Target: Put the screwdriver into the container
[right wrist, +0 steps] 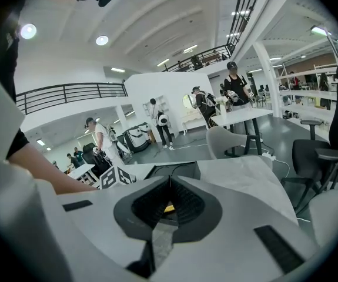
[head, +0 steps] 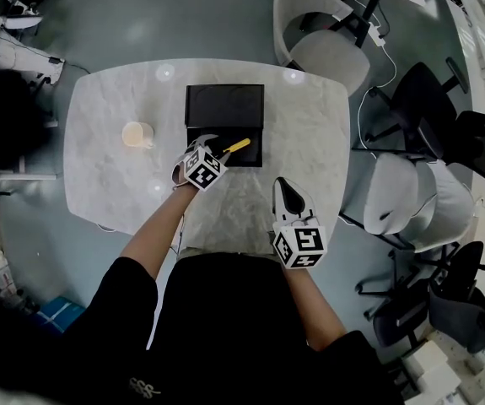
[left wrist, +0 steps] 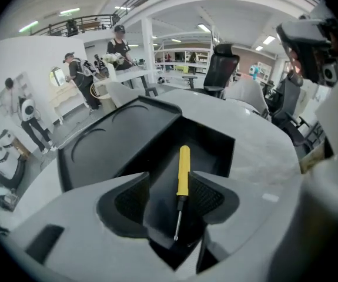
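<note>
A yellow-handled screwdriver lies in the open black container at the table's far middle. In the left gripper view the screwdriver rests in the container's deep compartment, handle pointing away and metal tip toward me. My left gripper hangs just over it, open, and its pads do not press the tool, which lies between them. My right gripper hovers near the table's front right edge, shut and empty. Through the gap under its tips a bit of the yellow handle shows.
A beige cup stands on the left of the marble table. The container's flat lid half lies open on the far side. Grey and black chairs crowd the floor to the right.
</note>
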